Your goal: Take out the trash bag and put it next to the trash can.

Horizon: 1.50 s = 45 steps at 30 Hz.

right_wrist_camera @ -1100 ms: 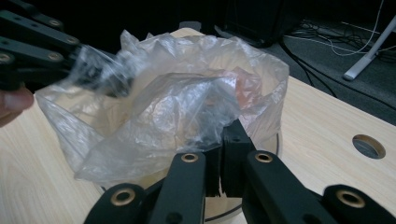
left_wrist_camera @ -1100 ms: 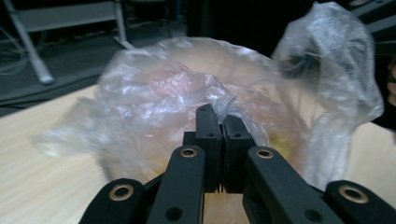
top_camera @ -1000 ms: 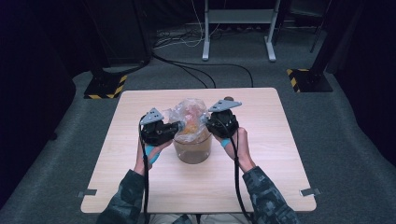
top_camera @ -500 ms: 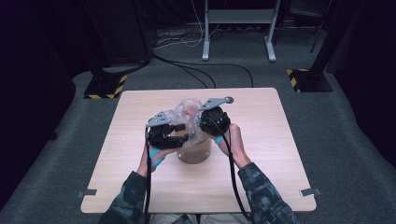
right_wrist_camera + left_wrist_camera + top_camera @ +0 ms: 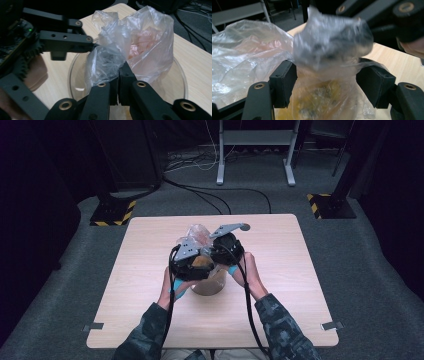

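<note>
Plastic bag (image 5: 130, 47) stands bunched above a clear bowl (image 5: 177, 75) at mid-table, right gripper (image 5: 119, 75) clamped on its near fold, left gripper (image 5: 325, 85) spread wide with the film directly between its pads.

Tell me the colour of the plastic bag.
Clear, see-through plastic bag with a pinkish tint inside; the right gripper view shows it best.
</note>
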Motion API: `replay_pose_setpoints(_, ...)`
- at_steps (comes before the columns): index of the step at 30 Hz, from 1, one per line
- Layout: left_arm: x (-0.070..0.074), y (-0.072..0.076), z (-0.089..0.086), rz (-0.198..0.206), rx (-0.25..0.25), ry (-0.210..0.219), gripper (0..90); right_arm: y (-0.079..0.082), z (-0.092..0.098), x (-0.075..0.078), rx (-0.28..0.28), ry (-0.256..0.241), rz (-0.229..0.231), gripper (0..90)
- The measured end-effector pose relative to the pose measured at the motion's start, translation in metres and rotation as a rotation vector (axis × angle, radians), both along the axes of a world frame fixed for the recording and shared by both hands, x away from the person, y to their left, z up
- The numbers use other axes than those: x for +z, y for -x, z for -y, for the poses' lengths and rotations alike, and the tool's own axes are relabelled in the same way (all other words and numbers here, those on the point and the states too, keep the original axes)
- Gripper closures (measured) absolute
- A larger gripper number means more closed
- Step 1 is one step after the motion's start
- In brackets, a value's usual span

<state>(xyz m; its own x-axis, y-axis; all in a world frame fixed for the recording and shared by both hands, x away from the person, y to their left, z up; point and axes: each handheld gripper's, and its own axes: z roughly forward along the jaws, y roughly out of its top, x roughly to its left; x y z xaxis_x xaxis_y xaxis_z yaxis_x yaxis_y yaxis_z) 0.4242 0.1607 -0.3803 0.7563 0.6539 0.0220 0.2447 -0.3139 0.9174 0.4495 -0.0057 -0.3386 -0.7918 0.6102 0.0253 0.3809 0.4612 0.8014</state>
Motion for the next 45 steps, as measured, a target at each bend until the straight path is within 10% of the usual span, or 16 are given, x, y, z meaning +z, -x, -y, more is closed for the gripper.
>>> replay_pose_setpoints(18,-0.008,0.000,0.009,0.008,0.039,-0.054,74.0,-0.002,0.015,-0.004,0.065,-0.131,-0.099,85.2)
replay_pose_setpoints(29,-0.006,-0.002,0.000,-0.006,0.054,-0.018,87.7,0.011,0.032,-0.002,-0.003,-0.096,-0.041,49.9)
replay_pose_setpoints(36,0.016,0.005,-0.017,0.040,0.086,0.045,88.2,0.021,0.060,-0.002,-0.101,-0.133,0.022,21.3)
replay_pose_setpoints(45,0.060,0.023,-0.062,0.142,0.180,0.121,88.2,0.036,0.102,-0.020,-0.194,-0.130,0.027,16.2)
